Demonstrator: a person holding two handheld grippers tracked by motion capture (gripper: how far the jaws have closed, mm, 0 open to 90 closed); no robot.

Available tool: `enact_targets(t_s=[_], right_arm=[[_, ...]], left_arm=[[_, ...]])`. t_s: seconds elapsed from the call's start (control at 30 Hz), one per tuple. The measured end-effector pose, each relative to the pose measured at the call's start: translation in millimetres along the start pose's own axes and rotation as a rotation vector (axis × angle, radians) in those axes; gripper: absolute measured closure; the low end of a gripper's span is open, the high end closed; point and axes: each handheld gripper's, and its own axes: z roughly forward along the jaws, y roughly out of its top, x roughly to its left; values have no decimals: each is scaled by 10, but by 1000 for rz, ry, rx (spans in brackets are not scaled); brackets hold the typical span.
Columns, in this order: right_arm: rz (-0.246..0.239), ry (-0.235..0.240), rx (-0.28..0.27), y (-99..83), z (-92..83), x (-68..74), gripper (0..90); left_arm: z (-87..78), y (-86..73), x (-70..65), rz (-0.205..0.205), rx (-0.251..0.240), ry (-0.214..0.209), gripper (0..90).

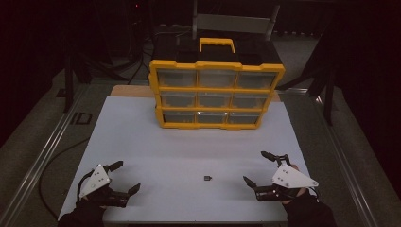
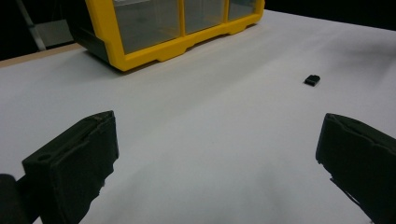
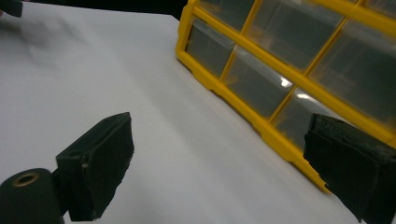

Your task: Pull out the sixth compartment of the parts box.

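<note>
Room lying dim; surroundings sinking into black. White mat [image 1: 189, 146] catching most light, looking greyish. Small glints showing on drawers [image 3: 285, 84] of yellow organizer [image 1: 216, 94]. Soft shadow spreading under organizer. Near jaws blurring slightly in both gripper views. Grain showing throughout.

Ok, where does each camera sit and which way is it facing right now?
High view: above the person's side, looking forward and down on the table; shows both hands, left gripper, right gripper.
Left gripper view: rides the left gripper, low, facing across to the small black part; its open jaws show.
Right gripper view: rides the right gripper, facing the organizer; its open jaws show.
All three share the organizer.
</note>
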Motion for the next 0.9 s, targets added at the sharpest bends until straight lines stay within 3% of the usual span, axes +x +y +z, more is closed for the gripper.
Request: enact_targets(t_s=[0.47, 0.9], right_arm=[[-94, -17, -29, 241, 34, -72, 86], [-175, -77, -72, 494, 33, -272, 94]], left_arm=[[-2, 5, -2, -5, -7, -3, 5], [-9, 3, 6, -8, -14, 0, 5]])
